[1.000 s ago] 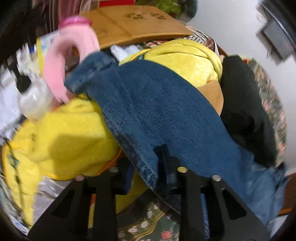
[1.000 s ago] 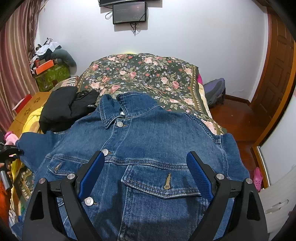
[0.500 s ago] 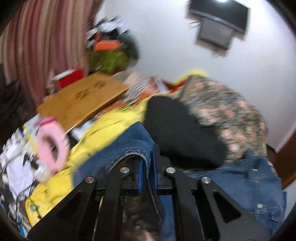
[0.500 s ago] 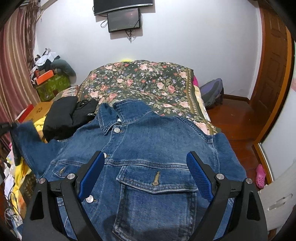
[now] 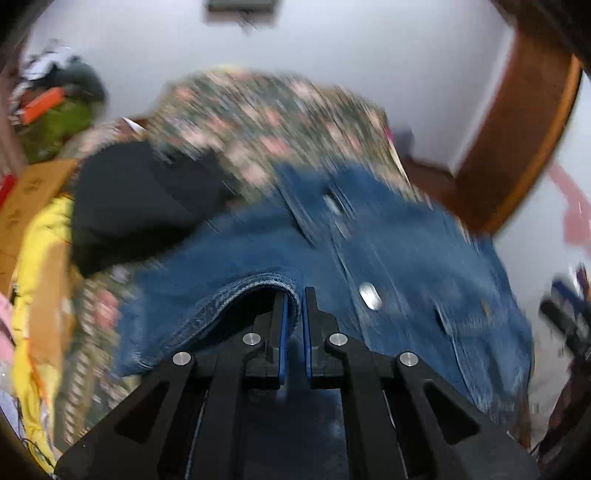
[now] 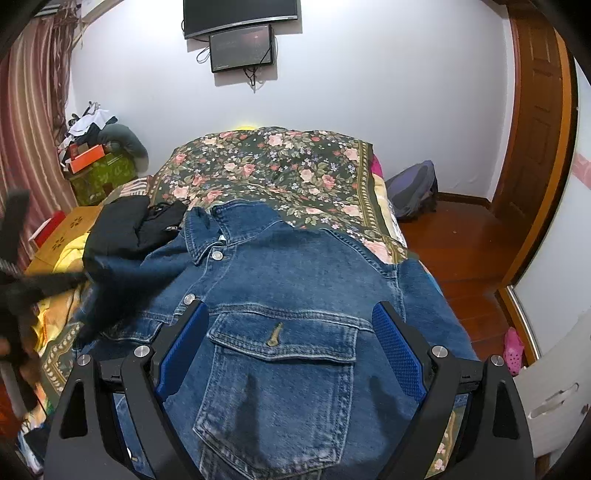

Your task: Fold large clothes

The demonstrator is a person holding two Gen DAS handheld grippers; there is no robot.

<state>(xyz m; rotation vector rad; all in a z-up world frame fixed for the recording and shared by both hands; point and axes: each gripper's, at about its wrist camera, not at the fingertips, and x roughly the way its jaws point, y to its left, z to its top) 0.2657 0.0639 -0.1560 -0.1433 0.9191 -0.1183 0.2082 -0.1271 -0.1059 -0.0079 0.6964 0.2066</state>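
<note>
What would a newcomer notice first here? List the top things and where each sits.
The denim jacket spread front-up across the near end of the bed, over the floral bedspread. The left hand-held gripper is shut on the jacket's cuff. A black garment lies beside the collar.

Floral bedspread, wall screen, backpack.

A pale wall carries a dark television with a smaller screen beneath, a wooden door stands right, striped curtains hang left, and polished wood floor flanks the floral-covered bed.
</note>
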